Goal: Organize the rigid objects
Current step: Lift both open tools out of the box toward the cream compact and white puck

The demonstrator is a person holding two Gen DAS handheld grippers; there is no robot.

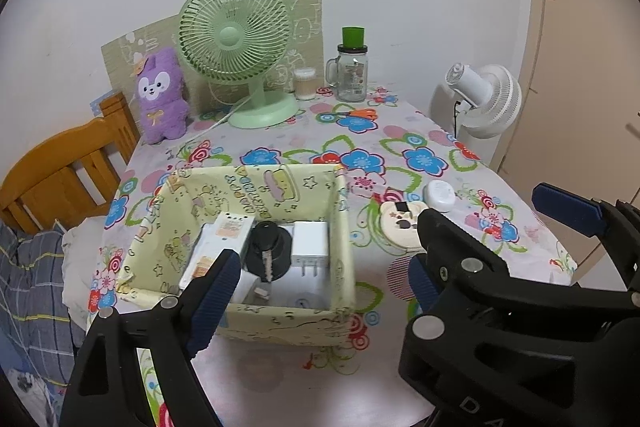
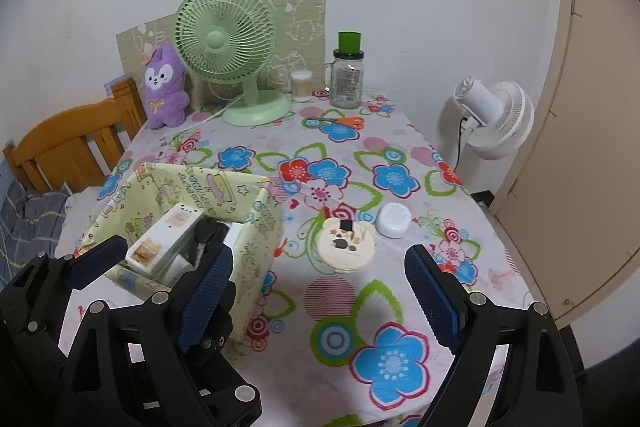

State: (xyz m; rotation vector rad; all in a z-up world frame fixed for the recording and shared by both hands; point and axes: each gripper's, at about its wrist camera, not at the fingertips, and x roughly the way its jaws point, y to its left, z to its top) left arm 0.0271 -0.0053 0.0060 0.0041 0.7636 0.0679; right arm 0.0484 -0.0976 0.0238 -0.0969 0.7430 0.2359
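the box (image 1: 256, 227) sits toward the table's (image 2: 280, 379) left edge, already holding a carton, a black knob and a white plug. the left gripper (image 1: 320, 291) hangs over its near wall, jaws wide, holding nothing. right of the box, toward the right edge, lie the round case (image 2: 348, 245) and the white puck (image 2: 394, 220), touching neither. the right gripper (image 2: 320, 299), jaws wide and empty, points straight at the case, so it is probably the nearer hand.

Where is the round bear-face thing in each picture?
Left wrist view: the round bear-face case lies right of middle, beside the yellow box, partly behind a black gripper arm.
Right wrist view: it lies at middle, fully in view.
Shared landmark: the white round case just to its right.
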